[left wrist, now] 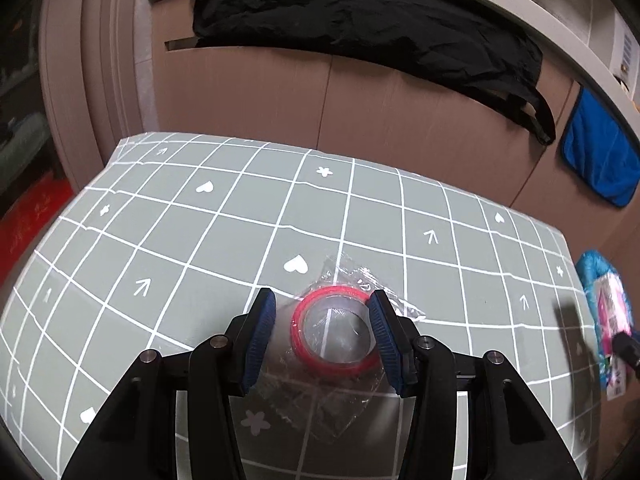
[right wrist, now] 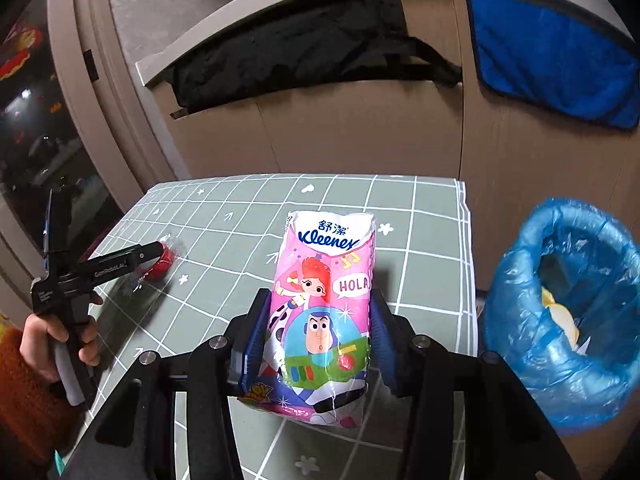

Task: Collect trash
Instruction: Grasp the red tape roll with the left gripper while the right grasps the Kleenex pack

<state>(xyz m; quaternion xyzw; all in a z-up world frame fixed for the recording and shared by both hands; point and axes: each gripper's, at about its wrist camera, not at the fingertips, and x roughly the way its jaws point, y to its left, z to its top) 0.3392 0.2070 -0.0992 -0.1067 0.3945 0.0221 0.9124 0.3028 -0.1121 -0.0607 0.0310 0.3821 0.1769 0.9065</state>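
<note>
A clear plastic cup with a red rim [left wrist: 334, 332] lies on its side on the grid-patterned table [left wrist: 200, 232], on a crumpled clear wrapper [left wrist: 360, 280]. My left gripper [left wrist: 322, 308] is open, its blue pads on either side of the cup's rim. The cup also shows in the right wrist view [right wrist: 162, 262] with the left gripper [right wrist: 154, 254] at it. My right gripper [right wrist: 318, 316] is shut on a pink Kleenex tissue pack [right wrist: 324, 312], held above the table near its right edge.
A bin lined with a blue bag [right wrist: 568, 312] stands right of the table and holds some pale trash. It also shows at the right edge of the left wrist view [left wrist: 600, 280]. Cardboard panels, a black cloth [left wrist: 360, 20] and a blue cloth [right wrist: 552, 52] stand behind.
</note>
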